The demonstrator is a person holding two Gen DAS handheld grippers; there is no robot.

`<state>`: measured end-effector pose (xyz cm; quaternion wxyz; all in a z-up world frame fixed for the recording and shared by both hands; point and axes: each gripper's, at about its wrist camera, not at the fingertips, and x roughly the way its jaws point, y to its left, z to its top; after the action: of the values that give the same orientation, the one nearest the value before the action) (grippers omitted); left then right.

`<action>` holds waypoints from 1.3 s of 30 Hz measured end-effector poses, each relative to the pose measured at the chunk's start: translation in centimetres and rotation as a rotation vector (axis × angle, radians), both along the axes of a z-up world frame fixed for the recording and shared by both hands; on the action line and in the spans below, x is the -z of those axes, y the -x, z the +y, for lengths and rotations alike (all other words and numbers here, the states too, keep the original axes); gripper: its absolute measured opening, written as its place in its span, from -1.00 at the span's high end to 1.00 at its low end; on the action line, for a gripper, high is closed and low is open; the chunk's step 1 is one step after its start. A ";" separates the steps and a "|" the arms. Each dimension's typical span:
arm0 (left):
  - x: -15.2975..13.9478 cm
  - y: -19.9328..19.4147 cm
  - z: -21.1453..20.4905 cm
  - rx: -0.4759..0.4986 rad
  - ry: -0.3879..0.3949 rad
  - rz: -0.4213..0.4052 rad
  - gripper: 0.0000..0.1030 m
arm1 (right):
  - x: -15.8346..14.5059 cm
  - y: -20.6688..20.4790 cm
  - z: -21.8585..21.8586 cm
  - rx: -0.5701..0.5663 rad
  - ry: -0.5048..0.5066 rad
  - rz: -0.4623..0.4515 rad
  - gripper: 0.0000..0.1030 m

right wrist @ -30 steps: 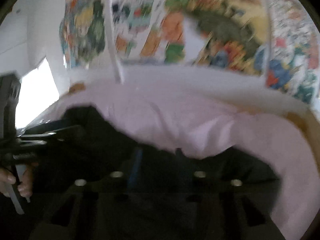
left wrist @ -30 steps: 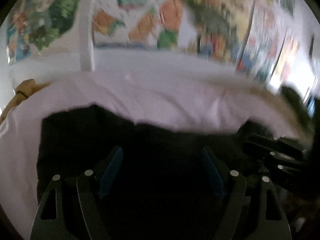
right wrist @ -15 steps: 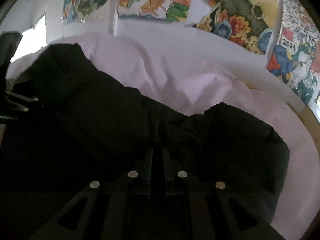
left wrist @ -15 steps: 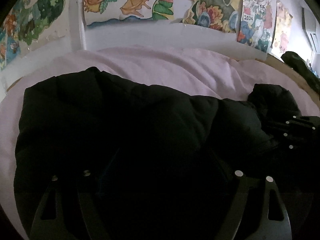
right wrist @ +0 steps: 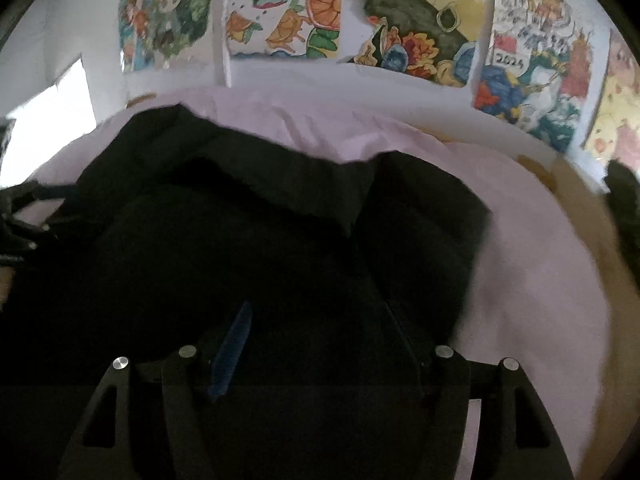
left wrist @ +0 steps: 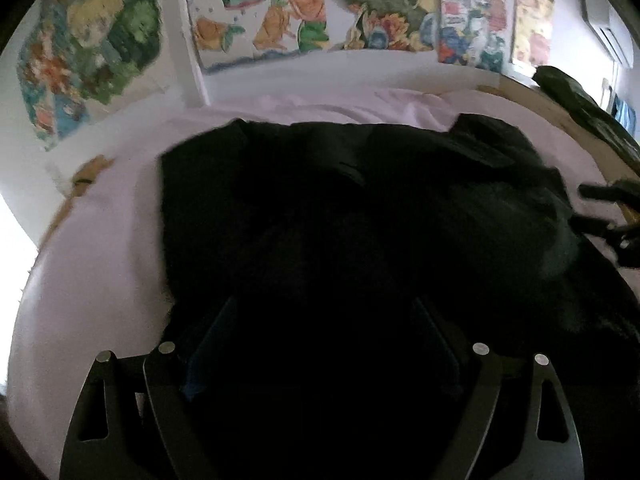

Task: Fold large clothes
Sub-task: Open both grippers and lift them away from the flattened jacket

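pale lilac bed sheet (left wrist: pixel 100 280), creased along its far edge. white wall behind, hung with bright paintings (right wrist: pixel 408 28): orange fruit, green leaves, flowers; one at right reads "2024". white post (left wrist: pixel 184 40) runs up between two sheets. dark green cloth (left wrist: pixel 580 104) heaped at far right on tan edge.

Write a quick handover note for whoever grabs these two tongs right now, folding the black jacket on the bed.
Left tongs: open wide over the black jacket, gripping nothing.
Right tongs: jaws have just been opening; open above the jacket, no fabric pinched.
The jacket lies bunched on the pink bedsheet, partly doubled over, with a flap across its far edge.
Done: it seems a first fold is laid down and let go.
Left: flatten it, fold again into a compact stack. How the sleeves lie is too dark to tell.
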<state>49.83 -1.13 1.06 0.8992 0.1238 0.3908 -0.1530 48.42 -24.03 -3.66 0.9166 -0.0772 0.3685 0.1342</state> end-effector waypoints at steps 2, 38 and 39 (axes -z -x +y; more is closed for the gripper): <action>-1.7 2.9 0.3 0.006 -0.028 -0.036 -0.64 | -2.6 3.3 -0.5 0.007 -0.002 -0.006 -0.48; -0.6 34.3 -1.4 0.514 -0.528 -0.251 -0.97 | -1.2 32.1 3.5 -0.210 0.168 0.175 -1.00; -0.1 34.0 -1.2 0.518 -0.533 -0.244 -0.97 | -0.5 32.1 3.2 -0.212 0.176 0.185 -1.00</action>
<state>15.78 -2.34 1.12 0.8069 0.4648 0.2630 -0.2524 16.29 -20.79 -3.12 0.8491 -0.1829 0.4516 0.2039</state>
